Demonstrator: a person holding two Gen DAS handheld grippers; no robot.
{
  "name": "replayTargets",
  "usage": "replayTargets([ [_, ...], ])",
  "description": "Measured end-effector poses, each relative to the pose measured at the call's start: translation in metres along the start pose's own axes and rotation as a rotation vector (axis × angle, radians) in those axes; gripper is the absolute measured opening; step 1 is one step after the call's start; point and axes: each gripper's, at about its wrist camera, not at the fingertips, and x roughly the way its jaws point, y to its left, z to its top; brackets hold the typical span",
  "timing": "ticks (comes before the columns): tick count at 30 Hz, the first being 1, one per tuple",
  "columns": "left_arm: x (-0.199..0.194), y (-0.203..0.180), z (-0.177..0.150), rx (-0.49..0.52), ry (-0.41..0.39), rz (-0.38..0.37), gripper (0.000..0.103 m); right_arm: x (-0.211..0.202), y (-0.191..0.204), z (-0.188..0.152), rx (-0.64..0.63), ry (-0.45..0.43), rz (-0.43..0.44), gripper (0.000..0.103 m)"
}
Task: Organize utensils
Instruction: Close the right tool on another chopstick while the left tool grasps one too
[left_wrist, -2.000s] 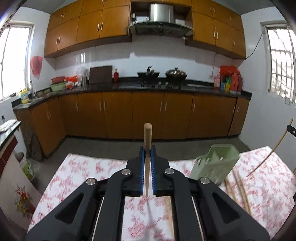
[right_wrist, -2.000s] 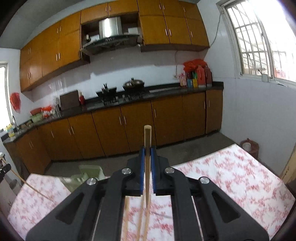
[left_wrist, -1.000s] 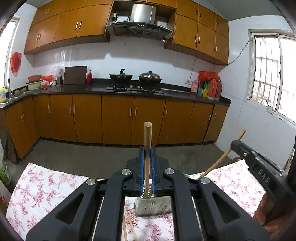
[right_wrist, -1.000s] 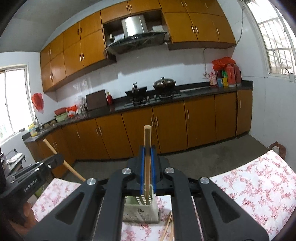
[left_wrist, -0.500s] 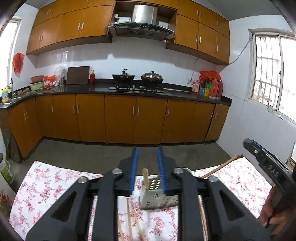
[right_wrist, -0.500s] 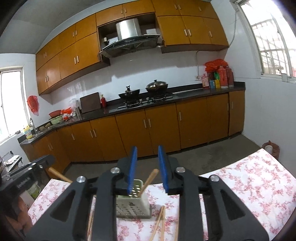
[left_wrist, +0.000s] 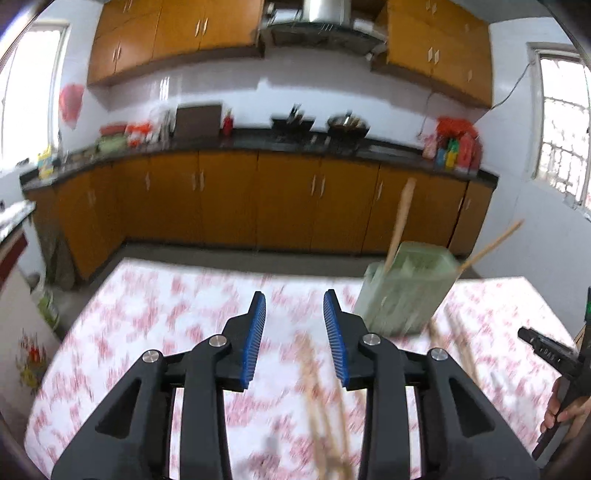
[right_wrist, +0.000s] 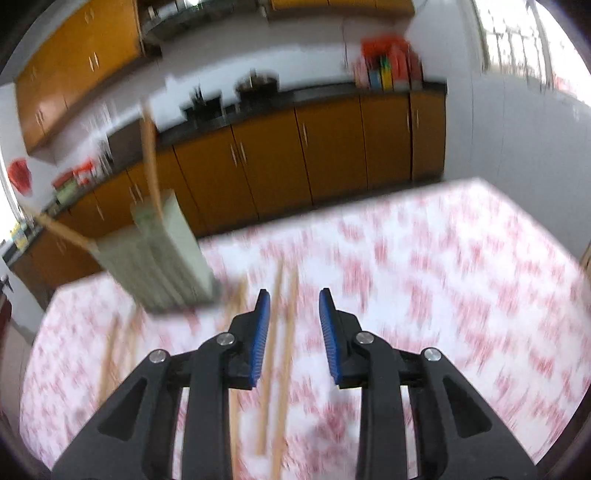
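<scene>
— What is sitting on the flowered tablecloth (left_wrist: 155, 314) in this kitchen?
— One green holder (left_wrist: 404, 291) carrying two chopsticks (left_wrist: 400, 221); several more are lying loose, blurred.
— And the grippers?
— Left gripper (left_wrist: 294, 334) has just been opening, nothing between; right gripper (right_wrist: 294, 332) is standing released, tilting down over loose sticks (right_wrist: 284, 354).

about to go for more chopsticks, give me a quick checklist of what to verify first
1. Left gripper empty, blue pads apart: ok.
2. Right gripper empty, pads apart: ok.
3. Pale green slotted plastic utensil holder upright on the red floral tablecloth: ok.
4. Two wooden chopsticks standing in the holder: ok.
5. Loose wooden chopsticks on the cloth below the right gripper: ok.
6. Exact lie of the loose chopsticks near the left gripper: cannot tell, blurred.
</scene>
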Motion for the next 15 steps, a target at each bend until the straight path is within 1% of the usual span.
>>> replayTargets([
  [2,0.009,0.009,-0.016,-0.012,0.042,0.02,0.034,0.021,0.001,-0.021,0.001,0.073,0.005,0.026],
  [4,0.018,0.016,-0.034,-0.03,0.089,0.03,0.034,0.032,0.005,-0.035,-0.007,0.11,0.01,0.025],
  [6,0.024,0.02,-0.049,-0.045,0.13,0.03,0.034,0.039,0.009,-0.042,-0.02,0.134,0.009,0.025],
  [9,0.029,0.022,-0.064,-0.048,0.165,0.028,0.034,0.051,0.012,-0.05,-0.042,0.162,-0.006,0.025],
  [10,0.03,0.022,-0.069,-0.047,0.174,0.027,0.034,0.05,0.014,-0.053,-0.051,0.15,-0.01,0.025],
  [12,0.032,0.021,-0.079,-0.043,0.191,0.022,0.034,0.05,0.015,-0.054,-0.084,0.145,-0.036,0.021],
  [14,0.035,0.02,-0.085,-0.047,0.209,0.004,0.034,0.052,0.015,-0.054,-0.09,0.142,-0.056,0.008],
  [15,0.036,0.019,-0.087,-0.049,0.216,-0.008,0.034,0.053,0.013,-0.054,-0.079,0.142,-0.048,0.008],
])
